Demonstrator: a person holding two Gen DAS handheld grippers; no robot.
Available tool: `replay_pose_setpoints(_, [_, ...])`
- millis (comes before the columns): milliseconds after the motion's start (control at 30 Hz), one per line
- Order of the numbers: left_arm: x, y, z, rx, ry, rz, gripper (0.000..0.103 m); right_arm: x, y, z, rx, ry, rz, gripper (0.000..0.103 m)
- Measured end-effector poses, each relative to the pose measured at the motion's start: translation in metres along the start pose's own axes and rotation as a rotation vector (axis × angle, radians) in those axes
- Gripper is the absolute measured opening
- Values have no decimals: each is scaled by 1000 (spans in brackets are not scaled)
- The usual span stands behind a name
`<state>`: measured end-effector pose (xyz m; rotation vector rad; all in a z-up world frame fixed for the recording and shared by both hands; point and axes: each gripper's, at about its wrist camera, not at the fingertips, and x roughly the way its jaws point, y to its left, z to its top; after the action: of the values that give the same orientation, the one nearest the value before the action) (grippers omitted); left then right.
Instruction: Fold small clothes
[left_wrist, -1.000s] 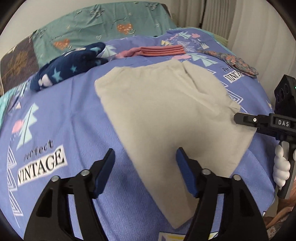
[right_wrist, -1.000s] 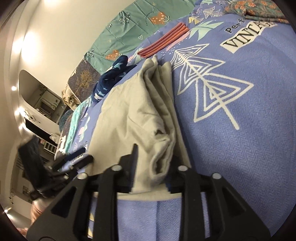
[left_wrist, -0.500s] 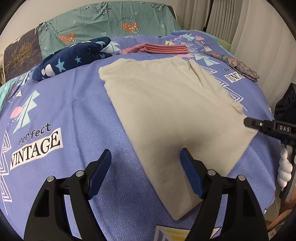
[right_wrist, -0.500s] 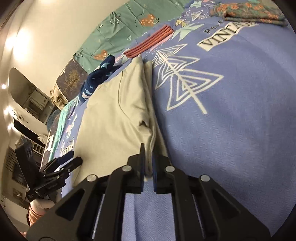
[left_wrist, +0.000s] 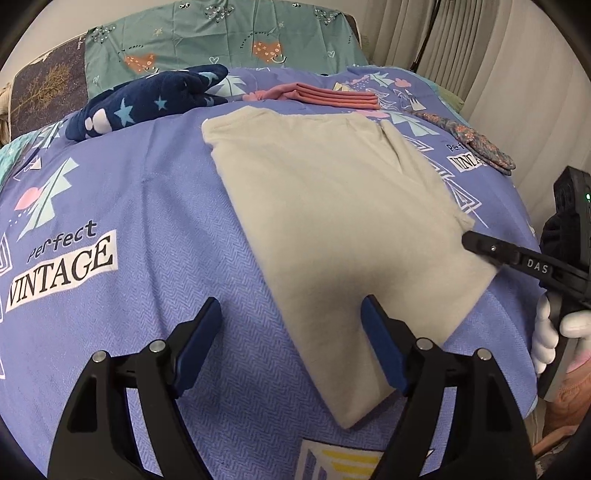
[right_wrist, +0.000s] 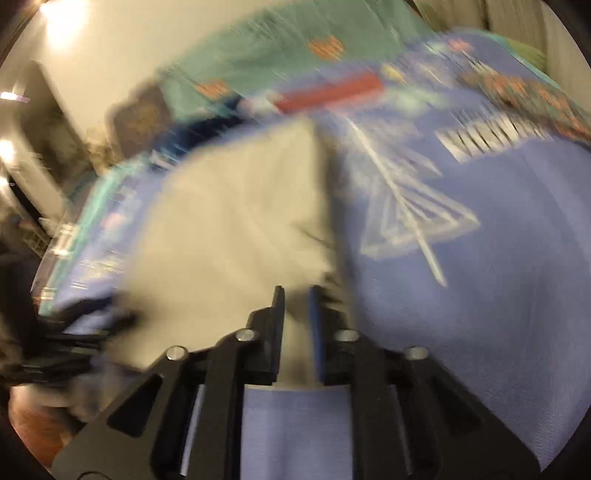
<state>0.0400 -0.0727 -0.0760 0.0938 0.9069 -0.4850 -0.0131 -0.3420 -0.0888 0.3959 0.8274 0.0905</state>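
A beige garment lies flat on the purple bedspread, its near corner pointing toward me. My left gripper hovers over that near part, open, blue pads wide apart and pressing on nothing. The garment's left edge runs between them. My right gripper comes in from the right at the garment's right edge. In the blurred right wrist view the right gripper is shut on a fold of the beige garment. A white-gloved hand holds its handle.
At the far side lie a navy star-print garment, a folded pink pile and a floral cloth. A teal pillow sits behind them. Curtains hang at the right. The bed's edge drops off at right.
The right gripper's jaws have closed onto the garment's edge, and its view has rolled and blurred. The left gripper's jaws stand slightly wider; it has hardly moved.
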Motion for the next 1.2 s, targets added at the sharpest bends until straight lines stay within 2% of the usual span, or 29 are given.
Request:
replay_pose_setpoints(33, [-3,2,-1,2,-10,6,78,-1,-1,0,-1,5,0,0])
replay_pose_setpoints(100, [-8,4,1,23,-37,23,67,-3,3,1,-29,12,-27,0])
replay_pose_setpoints(167, [-17,6,10,40,-75,16,35,-7,7,5,-37,17,-41,0])
replay_pose_setpoints(233, [-23,7,21,38,-110,31,23,-14,10,12,-39,1,-32,6])
replay_pose_setpoints(333, [-22,3,40,60,-143,14,23,-22,18,29,-74,-44,-7,7])
replay_pose_setpoints(433, [-10,1,58,76,-136,31,23,-19,29,46,-119,-58,22,8])
replay_pose_setpoints(500, [4,13,69,26,-112,19,26,-14,36,56,-146,-54,20,9])
replay_pose_setpoints(533, [9,20,74,-5,-100,14,33,-10,39,60,-156,-47,32,9])
replay_pose_setpoints(600, [21,33,82,-51,-82,16,38,-2,44,69,-174,-31,53,11])
replay_pose_setpoints(833, [61,64,110,-87,-48,50,39,33,41,88,-185,15,61,15])
replay_pose_setpoints(900, [73,74,114,-74,-47,127,43,54,27,85,-161,50,-33,14])
replay_pose_setpoints(933, [82,80,114,-54,-43,218,43,62,19,82,-150,65,-82,12])
replay_pose_setpoints(967, [88,86,112,-54,-28,263,41,66,8,78,-126,48,-50,8])
replay_pose_setpoints(1067, [82,103,111,-134,-46,176,41,62,-4,77,-77,33,4,7])
replay_pose_setpoints(1100, [79,107,112,-146,-52,160,41,64,-7,77,-65,32,-11,9])
replay_pose_setpoints(1133, [77,110,113,-152,-58,151,41,67,-10,77,-48,41,-16,15])
replay_pose_setpoints(1200, [72,111,115,-164,-80,118,41,67,-15,78,-24,41,10,15])
